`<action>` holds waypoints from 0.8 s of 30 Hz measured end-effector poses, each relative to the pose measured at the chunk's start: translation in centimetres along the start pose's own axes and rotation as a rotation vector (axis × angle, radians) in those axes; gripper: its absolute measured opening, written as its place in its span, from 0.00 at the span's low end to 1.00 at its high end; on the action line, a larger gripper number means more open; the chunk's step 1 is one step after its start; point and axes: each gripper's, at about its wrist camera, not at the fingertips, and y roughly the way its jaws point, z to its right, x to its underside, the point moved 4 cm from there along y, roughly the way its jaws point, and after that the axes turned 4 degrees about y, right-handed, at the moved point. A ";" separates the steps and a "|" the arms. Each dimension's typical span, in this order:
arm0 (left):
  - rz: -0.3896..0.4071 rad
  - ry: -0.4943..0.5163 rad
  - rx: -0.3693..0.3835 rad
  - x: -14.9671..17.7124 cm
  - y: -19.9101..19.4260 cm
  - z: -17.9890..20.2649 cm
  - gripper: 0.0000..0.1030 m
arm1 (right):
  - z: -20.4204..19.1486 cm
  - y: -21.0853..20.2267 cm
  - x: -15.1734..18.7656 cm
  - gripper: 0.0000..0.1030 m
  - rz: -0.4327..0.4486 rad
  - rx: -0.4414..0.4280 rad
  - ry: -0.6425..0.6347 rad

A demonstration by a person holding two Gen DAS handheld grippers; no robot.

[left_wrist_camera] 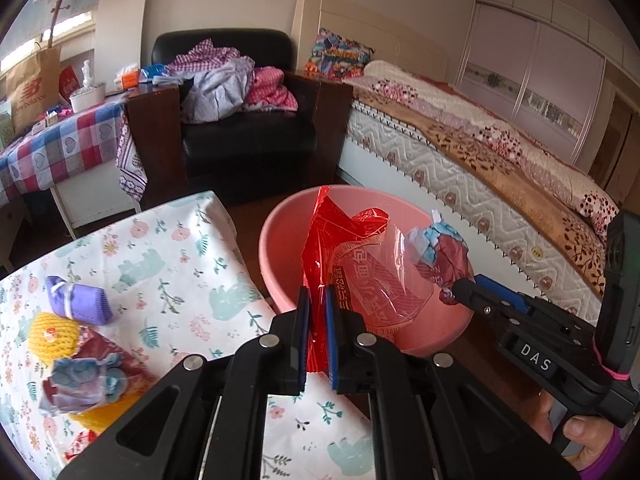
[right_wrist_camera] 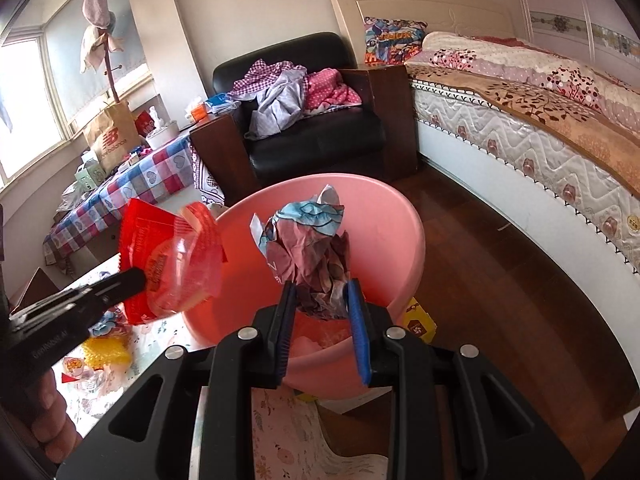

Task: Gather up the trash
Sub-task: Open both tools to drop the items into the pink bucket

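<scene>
My left gripper (left_wrist_camera: pixel 317 300) is shut on a red and clear plastic wrapper (left_wrist_camera: pixel 352 256) and holds it over the pink basin (left_wrist_camera: pixel 280 272). My right gripper (right_wrist_camera: pixel 320 296) is shut on a crumpled maroon and blue paper ball (right_wrist_camera: pixel 316 252), also above the basin (right_wrist_camera: pixel 384 224). In the left wrist view the right gripper (left_wrist_camera: pixel 460 288) shows at the right with the paper ball (left_wrist_camera: pixel 444 248). In the right wrist view the left gripper (right_wrist_camera: pixel 136 280) shows at the left with the wrapper (right_wrist_camera: pixel 172 264). More trash lies on the floral table (left_wrist_camera: pixel 180 256): a purple cloth roll (left_wrist_camera: pixel 76 300), a yellow foam net (left_wrist_camera: pixel 50 336) and crumpled paper (left_wrist_camera: pixel 84 380).
The basin stands on the wooden floor (right_wrist_camera: pixel 500 280) beside the floral table. A black armchair (left_wrist_camera: pixel 248 136) with heaped clothes stands behind it. A bed (left_wrist_camera: pixel 480 152) runs along the right. A checkered table (left_wrist_camera: pixel 60 148) with a paper bag is at the left. A yellow box (right_wrist_camera: pixel 418 322) lies by the basin.
</scene>
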 end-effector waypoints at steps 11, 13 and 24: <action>-0.033 0.016 0.019 0.4 1.9 1.3 0.14 | 0.4 0.7 0.0 0.28 -0.010 0.015 0.015; -0.033 0.015 0.023 0.5 1.9 1.5 0.24 | 0.6 0.9 0.0 0.28 -0.019 0.014 0.021; 0.024 0.024 0.045 0.0 0.0 1.9 0.36 | 0.6 0.7 -0.2 0.37 -0.017 0.012 0.016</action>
